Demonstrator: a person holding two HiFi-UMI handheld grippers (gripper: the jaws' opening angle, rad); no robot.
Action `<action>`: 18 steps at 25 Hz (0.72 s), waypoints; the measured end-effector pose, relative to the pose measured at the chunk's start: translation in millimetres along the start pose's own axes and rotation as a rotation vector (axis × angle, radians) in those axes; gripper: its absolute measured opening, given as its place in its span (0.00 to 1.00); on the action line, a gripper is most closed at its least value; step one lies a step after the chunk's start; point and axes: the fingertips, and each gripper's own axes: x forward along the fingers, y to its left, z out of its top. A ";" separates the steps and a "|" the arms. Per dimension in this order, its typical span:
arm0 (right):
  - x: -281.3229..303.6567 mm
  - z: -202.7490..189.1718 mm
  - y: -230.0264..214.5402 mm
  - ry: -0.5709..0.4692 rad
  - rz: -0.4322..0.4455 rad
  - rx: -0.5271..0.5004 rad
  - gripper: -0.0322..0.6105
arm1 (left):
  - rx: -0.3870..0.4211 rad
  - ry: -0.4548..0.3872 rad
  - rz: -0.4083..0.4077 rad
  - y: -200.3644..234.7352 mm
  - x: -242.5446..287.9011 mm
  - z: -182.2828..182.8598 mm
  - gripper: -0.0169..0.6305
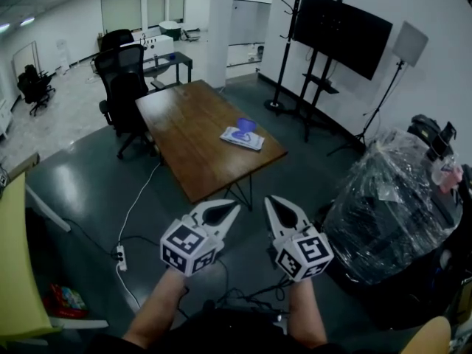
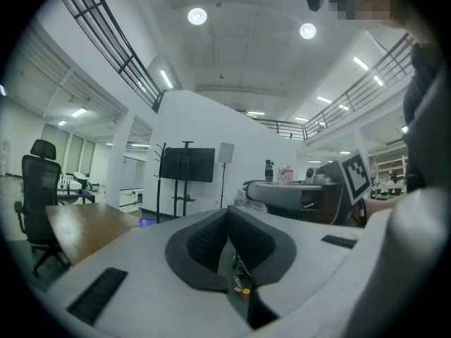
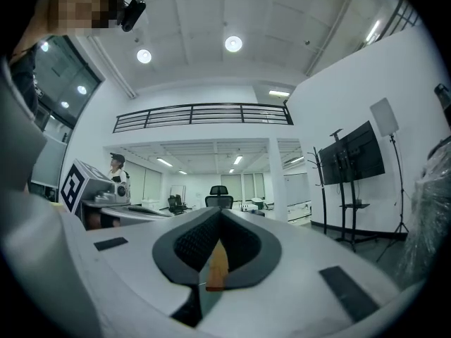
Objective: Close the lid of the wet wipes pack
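The wet wipes pack (image 1: 240, 138) lies flat near the right edge of a brown wooden table (image 1: 191, 140); its purple lid (image 1: 247, 125) stands up open. Both grippers hover over the floor well short of the table's near end, pointing level toward it. My left gripper (image 1: 233, 208) is shut with nothing between its jaws, and my right gripper (image 1: 271, 200) beside it is shut and empty too. In the left gripper view the pads (image 2: 211, 238) meet, and the pack shows as a small purple spot (image 2: 146, 222) on the table. The right gripper view shows closed pads (image 3: 197, 241).
A black office chair (image 1: 124, 82) stands at the table's far left corner. A TV on a stand (image 1: 350, 24) and a coat rack (image 1: 286, 28) line the right wall. A plastic-wrapped bundle (image 1: 391, 205) sits at the right; a power strip (image 1: 121, 257) and cables lie on the floor.
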 end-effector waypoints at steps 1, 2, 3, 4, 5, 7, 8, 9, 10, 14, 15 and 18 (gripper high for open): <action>4.8 -0.5 -0.6 -0.001 -0.010 -0.001 0.07 | 0.005 0.008 -0.004 5.7 -0.5 -1.5 0.03; 9.4 -1.5 -1.3 -0.001 -0.019 -0.001 0.07 | 0.007 0.013 -0.007 11.5 -0.3 -2.9 0.03; 13.7 -3.2 -2.1 0.001 -0.025 0.000 0.07 | 0.007 0.016 -0.009 17.1 0.4 -4.1 0.03; 17.7 -5.1 -3.1 0.004 -0.031 0.001 0.07 | 0.004 0.017 -0.013 22.0 1.7 -5.1 0.03; 21.5 -6.8 -4.3 0.007 -0.035 0.003 0.07 | 0.000 0.018 -0.017 26.3 3.7 -6.1 0.03; 29.2 -9.1 -7.5 0.012 -0.039 0.007 0.07 | -0.004 0.024 -0.021 34.5 9.3 -7.7 0.03; 32.8 -10.3 -10.0 0.016 -0.040 0.007 0.07 | -0.005 0.026 -0.022 38.1 12.9 -8.0 0.03; 36.2 -11.6 -13.6 0.021 -0.043 0.007 0.07 | -0.006 0.028 -0.024 41.4 17.1 -8.0 0.03; 40.0 -12.9 -18.4 0.024 -0.046 0.008 0.07 | -0.007 0.030 -0.027 44.5 22.0 -7.9 0.03; 59.9 -16.5 -44.3 0.029 -0.040 0.016 0.07 | -0.006 0.033 -0.022 60.2 48.6 -7.3 0.03; 65.9 -16.7 -52.5 0.029 -0.034 0.019 0.07 | -0.006 0.034 -0.016 65.1 57.3 -7.4 0.03; 84.0 -17.3 -80.2 0.016 -0.022 0.041 0.07 | -0.004 0.048 0.002 79.8 84.7 -11.3 0.03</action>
